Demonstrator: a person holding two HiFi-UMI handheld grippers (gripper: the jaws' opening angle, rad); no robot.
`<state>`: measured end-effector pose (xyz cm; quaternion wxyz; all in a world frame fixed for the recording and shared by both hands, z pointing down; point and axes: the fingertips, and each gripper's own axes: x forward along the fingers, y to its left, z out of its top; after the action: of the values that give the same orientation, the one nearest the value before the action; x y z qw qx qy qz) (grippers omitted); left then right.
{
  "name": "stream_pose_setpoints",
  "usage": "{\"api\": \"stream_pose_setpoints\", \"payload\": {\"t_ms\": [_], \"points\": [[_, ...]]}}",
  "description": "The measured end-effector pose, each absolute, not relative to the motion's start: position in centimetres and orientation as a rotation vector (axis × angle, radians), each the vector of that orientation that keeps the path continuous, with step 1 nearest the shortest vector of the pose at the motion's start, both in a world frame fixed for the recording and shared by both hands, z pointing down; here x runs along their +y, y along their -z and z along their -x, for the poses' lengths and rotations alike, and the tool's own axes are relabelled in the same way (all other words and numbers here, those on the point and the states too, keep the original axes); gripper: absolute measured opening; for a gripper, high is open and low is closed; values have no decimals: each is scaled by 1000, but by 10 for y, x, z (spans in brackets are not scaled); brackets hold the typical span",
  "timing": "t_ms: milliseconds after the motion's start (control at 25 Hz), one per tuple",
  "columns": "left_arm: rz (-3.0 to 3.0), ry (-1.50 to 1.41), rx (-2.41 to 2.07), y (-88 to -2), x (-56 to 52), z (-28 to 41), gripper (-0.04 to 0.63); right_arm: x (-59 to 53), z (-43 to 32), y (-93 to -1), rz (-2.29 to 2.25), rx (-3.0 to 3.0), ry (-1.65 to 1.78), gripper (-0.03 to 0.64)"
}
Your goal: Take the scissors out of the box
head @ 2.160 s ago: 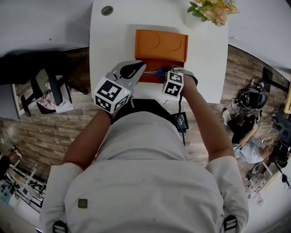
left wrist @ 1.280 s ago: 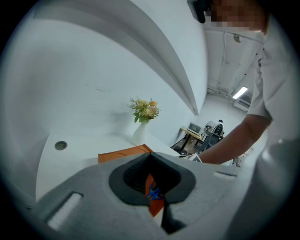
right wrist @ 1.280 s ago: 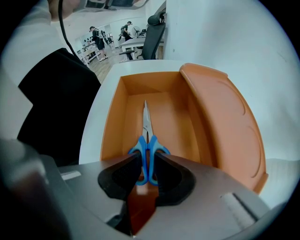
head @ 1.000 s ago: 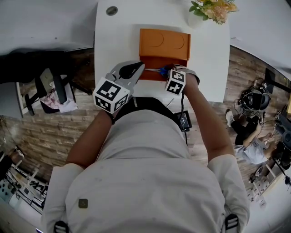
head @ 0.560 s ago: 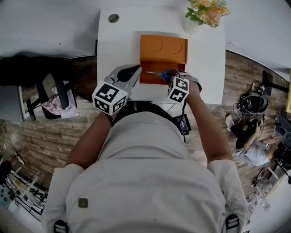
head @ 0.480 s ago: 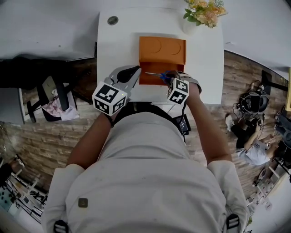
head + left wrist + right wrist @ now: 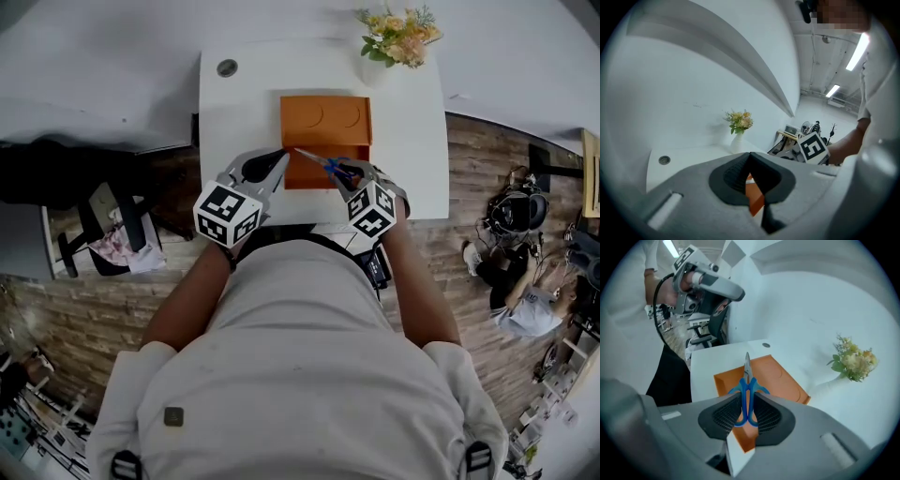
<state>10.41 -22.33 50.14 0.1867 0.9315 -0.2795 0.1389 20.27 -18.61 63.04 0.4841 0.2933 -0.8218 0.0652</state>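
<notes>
Scissors (image 7: 746, 380) held above the orange box (image 7: 785, 380).
Blue handles are clamped between the fingers of the right gripper (image 7: 747, 413), blades projecting past the fingertips; the fingers of the left gripper (image 7: 750, 159) are closed together on nothing.

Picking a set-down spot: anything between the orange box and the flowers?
Nothing. Only bare white table separates the orange box and the flowers, as the head view shows.

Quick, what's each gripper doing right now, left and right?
Left gripper: closed, tips together, nothing held.
Right gripper: closed on the blue handles of the scissors.
</notes>
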Motion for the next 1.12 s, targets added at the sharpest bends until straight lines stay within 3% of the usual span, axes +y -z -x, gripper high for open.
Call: {"api": "stream_pose_setpoints", "payload": {"t_ms": [1120], "points": [[-2835, -363, -350, -449, -195, -12, 5, -146, -99, -489, -1633, -2080, -333, 97]]}}
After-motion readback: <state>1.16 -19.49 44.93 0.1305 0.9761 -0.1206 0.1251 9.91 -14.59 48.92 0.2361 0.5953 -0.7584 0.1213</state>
